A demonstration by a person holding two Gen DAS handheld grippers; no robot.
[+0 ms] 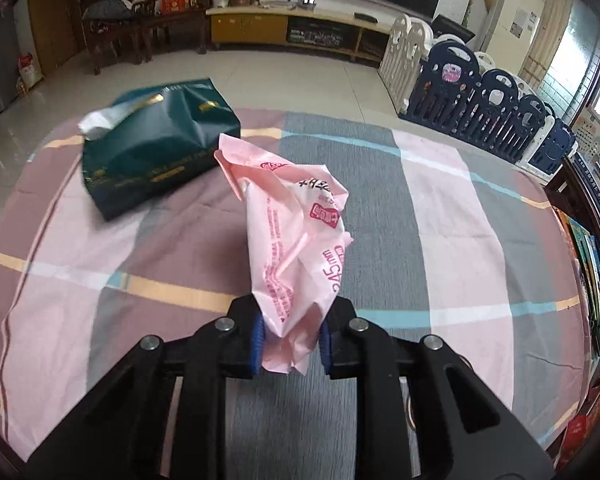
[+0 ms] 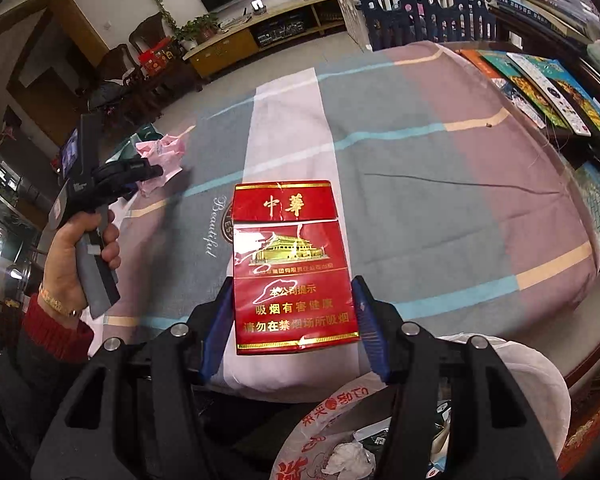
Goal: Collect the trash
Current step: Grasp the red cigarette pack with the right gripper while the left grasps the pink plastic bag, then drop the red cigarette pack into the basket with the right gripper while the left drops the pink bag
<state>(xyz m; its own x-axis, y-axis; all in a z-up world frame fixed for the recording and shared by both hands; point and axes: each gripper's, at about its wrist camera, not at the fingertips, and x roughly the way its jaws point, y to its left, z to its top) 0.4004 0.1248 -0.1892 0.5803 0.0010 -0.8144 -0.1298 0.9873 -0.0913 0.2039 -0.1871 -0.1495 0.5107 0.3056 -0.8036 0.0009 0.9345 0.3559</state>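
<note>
My left gripper (image 1: 290, 332) is shut on a crumpled pink plastic wrapper (image 1: 296, 236) and holds it above the checked tablecloth (image 1: 440, 208). The right wrist view shows that gripper (image 2: 156, 172) at the left with the pink wrapper (image 2: 162, 156). My right gripper (image 2: 294, 316) is shut on a red cigarette pack (image 2: 292, 268), its lid flipped open, held over the table's near edge. Below it, a white plastic trash bag (image 2: 512, 364) holds crumpled paper and other waste.
A dark green tissue pack (image 1: 156, 144) lies on the far left of the table. Books and magazines (image 2: 540, 88) are stacked along the right side. A TV cabinet (image 1: 284, 24), chairs and a play fence (image 1: 496, 112) stand beyond the table.
</note>
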